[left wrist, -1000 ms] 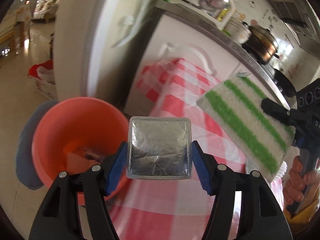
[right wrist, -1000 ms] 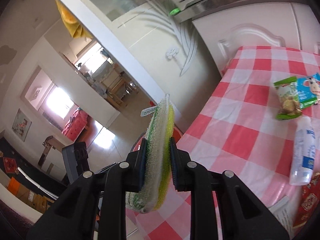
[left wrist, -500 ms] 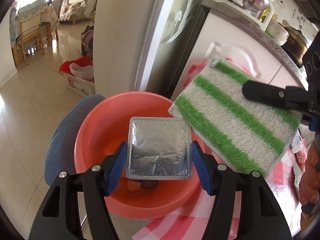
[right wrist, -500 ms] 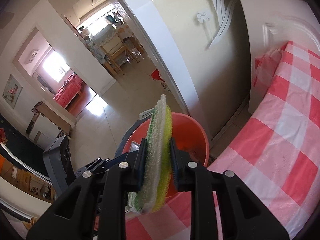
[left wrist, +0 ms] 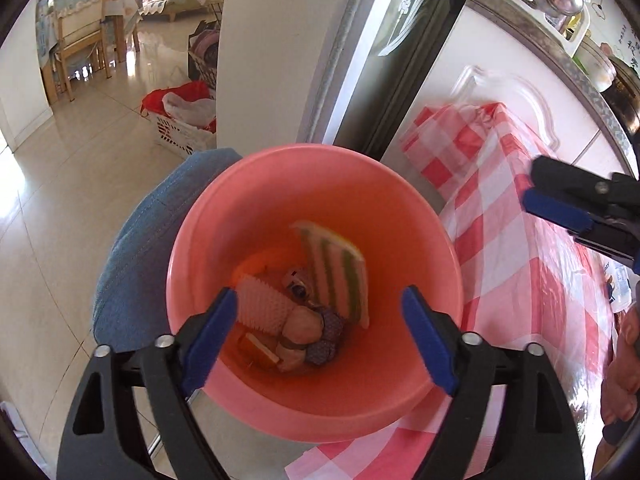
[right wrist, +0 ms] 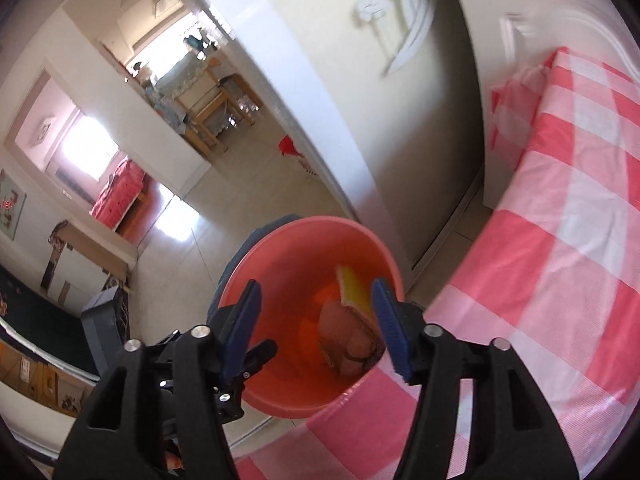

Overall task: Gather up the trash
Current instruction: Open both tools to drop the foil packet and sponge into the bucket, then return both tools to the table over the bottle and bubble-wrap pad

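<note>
Pink plastic forms the bucket (left wrist: 400, 216), which stands on the floor just beside the edge of the red-and-white checked cloth (left wrist: 516, 264). Its lower rim is partly cut off in the left wrist view by the fingers of the left hand-held gripper (left wrist: 316, 332), and in the right wrist view the cloth edge covers its near side.

Contents at the bottom are hard to separate: a green-striped sponge (left wrist: 340, 272) leans tilted against the inner wall, a pale bristly piece (left wrist: 262, 304) lies beside it, and the remaining small scraps cannot be identified. In the right wrist view only the yellow edge of the sponge (right wrist: 354, 290) shows, and everything is tinted orange.

Both units point steeply down into the bucket mouth. The left hand-held gripper hovers above the rim with its jaws opening; nothing is between the blue pads. The right hand-held gripper (right wrist: 320, 324) also has its jaws opening, with nothing between them; in the left wrist view only one of its fingers enters from the right edge, over the cloth. Part of a hand (left wrist: 624, 368) shows at that same edge, otherwise cut off.

The sponge lies well below both sets of pads, inside the bucket, apart from each.
</note>
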A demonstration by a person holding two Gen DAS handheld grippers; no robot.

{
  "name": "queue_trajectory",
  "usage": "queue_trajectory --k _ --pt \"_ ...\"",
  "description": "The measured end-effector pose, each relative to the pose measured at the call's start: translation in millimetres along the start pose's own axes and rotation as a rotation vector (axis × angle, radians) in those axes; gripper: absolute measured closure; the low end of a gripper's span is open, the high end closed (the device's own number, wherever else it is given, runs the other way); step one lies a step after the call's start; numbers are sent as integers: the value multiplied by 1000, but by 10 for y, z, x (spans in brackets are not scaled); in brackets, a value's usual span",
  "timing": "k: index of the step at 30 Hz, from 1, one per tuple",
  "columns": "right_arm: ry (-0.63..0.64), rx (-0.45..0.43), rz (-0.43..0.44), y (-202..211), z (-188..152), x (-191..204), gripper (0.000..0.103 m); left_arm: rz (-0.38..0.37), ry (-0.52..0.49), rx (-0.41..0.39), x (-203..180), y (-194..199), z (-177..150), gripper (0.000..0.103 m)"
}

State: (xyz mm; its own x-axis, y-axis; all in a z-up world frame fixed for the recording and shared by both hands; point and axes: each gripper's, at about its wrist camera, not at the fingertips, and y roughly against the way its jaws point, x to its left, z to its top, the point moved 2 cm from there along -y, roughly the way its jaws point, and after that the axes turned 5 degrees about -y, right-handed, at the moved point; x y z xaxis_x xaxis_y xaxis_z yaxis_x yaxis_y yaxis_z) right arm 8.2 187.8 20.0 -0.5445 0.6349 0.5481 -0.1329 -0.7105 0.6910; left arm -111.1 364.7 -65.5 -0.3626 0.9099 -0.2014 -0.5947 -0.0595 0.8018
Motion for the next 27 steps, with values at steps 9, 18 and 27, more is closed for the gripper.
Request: queue_trajectory --k 9,18,27 --pt "-70 -113 -8 502 -24 -175 26 11 30 -21 77 85 57 13" --pt "-17 -165 -51 732 -121 -101 21 4 13 -35 -34 217 90 13" --pt "30 -255 -86 1106 -402 -73 21 -46 -67 -31 -438 396 24 13"
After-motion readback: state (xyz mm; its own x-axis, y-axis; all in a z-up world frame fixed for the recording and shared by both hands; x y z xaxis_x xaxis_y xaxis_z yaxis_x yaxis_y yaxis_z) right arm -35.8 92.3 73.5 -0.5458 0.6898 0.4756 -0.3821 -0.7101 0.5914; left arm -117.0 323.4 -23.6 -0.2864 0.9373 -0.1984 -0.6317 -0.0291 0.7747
